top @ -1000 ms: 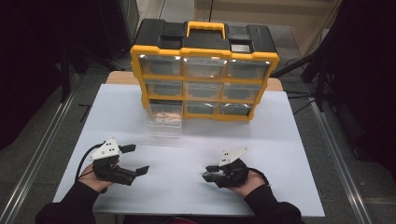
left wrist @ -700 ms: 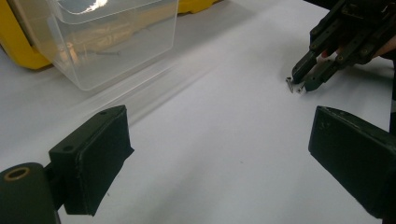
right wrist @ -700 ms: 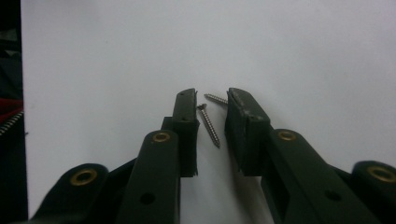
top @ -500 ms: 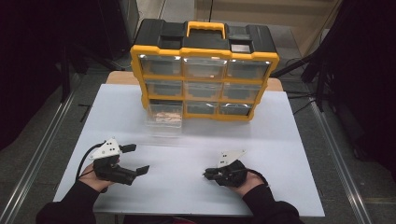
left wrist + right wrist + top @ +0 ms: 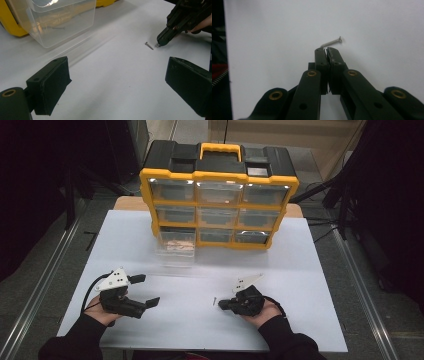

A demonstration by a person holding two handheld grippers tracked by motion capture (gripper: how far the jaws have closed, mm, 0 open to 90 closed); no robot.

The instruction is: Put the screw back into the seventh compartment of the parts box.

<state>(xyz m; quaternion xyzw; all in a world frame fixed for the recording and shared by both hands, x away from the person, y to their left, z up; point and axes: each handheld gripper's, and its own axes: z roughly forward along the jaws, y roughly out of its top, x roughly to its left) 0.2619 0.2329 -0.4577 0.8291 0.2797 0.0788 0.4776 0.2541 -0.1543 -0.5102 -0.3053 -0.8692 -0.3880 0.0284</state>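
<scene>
Nowhere legible writing: organizer (image 5: 218, 195), screw (image 5: 331, 42) unmarked.

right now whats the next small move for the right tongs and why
Probably open the right tongs and ease them forward around the screw: their jaws are shut, and the screw lies loose on the table just past their tips.

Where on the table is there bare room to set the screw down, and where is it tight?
Free: the white table between left gripper and right gripper, short of the screw, and both flanks beside the organizer. Crowded: the strip before the organizer, where the clear drawer is pulled out.
</scene>
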